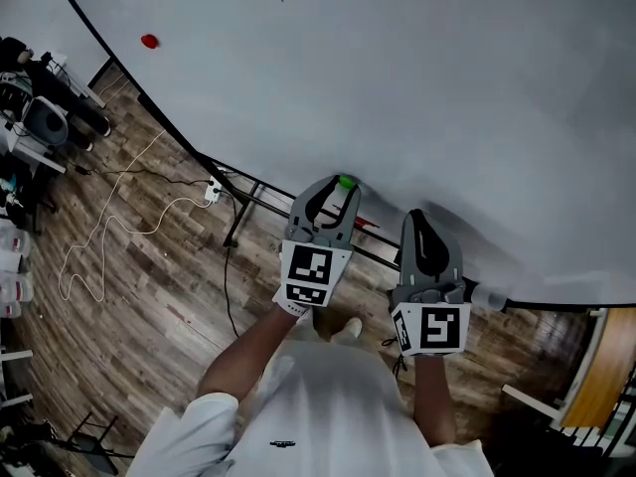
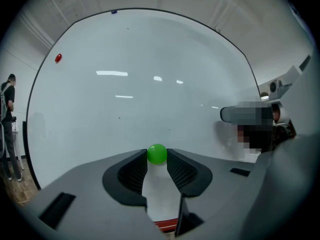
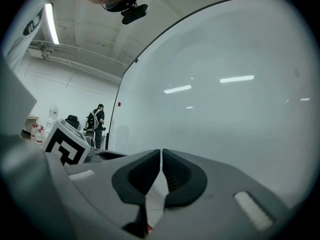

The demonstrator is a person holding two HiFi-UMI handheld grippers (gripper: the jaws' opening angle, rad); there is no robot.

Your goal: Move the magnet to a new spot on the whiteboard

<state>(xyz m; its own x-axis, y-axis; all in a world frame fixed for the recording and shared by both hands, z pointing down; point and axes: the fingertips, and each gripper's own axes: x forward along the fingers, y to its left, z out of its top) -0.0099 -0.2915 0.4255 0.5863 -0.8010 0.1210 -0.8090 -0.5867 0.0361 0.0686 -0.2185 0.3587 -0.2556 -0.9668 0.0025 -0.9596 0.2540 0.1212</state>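
green magnet (image 2: 157, 154): clamped at its sides between the tips of your left gripper (image 1: 344, 187); it sits near the bottom edge of the whiteboard (image 1: 417, 78), towards the middle.
left fingers (image 2: 134, 170): closed on the magnet and pointed at the board, so you can carry it and set it down face-on.
board contact: can't tell if the magnet touches the surface or hangs just off it.
right gripper (image 3: 161, 153): fingers together, nothing between them. It sits beside the left near the same bottom edge, looks idle to me.
red magnet (image 1: 149, 41): stuck near the board's top-left corner, well apart from yours and not in play.
count: 2 magnets (1 green, 1 red), 2 grippers, 1 whiteboard.
free space: most of the board is bare, so new spots look plentiful.
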